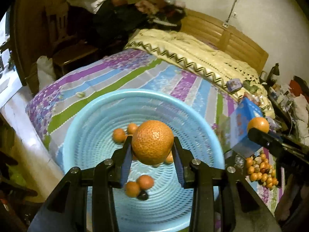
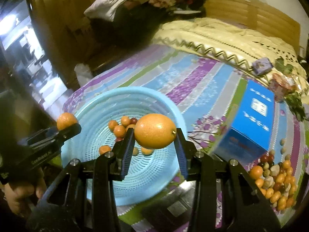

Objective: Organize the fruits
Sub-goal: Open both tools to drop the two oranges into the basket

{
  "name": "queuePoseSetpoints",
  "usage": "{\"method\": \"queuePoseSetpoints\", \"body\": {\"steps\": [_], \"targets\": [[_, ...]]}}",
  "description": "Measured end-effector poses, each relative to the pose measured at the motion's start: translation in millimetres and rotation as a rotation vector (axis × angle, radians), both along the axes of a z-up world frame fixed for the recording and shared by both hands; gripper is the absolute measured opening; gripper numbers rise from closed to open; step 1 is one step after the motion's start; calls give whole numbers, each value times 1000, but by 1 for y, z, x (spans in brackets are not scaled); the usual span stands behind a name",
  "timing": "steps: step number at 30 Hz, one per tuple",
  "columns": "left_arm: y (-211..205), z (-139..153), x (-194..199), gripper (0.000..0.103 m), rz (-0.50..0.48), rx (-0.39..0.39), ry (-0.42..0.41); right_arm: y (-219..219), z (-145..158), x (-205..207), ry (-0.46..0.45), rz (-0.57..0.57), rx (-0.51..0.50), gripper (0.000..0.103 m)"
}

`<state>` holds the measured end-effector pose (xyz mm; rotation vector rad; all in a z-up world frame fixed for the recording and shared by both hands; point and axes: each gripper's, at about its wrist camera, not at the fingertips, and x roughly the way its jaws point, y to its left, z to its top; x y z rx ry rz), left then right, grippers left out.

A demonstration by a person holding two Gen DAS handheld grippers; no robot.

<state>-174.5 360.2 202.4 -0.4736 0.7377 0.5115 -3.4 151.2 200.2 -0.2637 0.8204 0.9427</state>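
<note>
My left gripper [image 1: 152,145] is shut on a rough-skinned orange [image 1: 152,142] and holds it above the round blue basket [image 1: 92,119]. Several small oranges [image 1: 140,185] and a dark fruit lie in the basket. My right gripper [image 2: 155,132] is shut on a smooth oval orange [image 2: 155,130] above the basket's right part [image 2: 166,100]. Each gripper shows in the other's view, the right one [image 1: 258,127] in the left wrist view, the left one [image 2: 66,121] in the right wrist view. A pile of small mixed fruits [image 2: 276,181] lies on the bed at the right, also in the left wrist view [image 1: 260,172].
The basket sits on a striped purple, blue and green bedsheet [image 2: 193,81]. A blue box [image 2: 249,119] stands right of the basket, next to the fruit pile. A cream blanket [image 1: 193,52] and a wooden headboard lie beyond. The bed's left edge drops to the floor.
</note>
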Motion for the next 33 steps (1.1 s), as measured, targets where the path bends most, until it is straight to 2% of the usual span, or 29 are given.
{"method": "queuePoseSetpoints", "body": {"steps": [10, 16, 33], "targets": [[35, -24, 0, 40, -8, -64, 71, 41, -10, -1, 44, 94, -94, 42], [49, -38, -1, 40, 1, -88, 96, 51, -20, -2, 68, 110, -129, 42], [59, -51, 2, 40, 13, -109, 116, 56, -23, 1, 83, 115, -143, 42]]}}
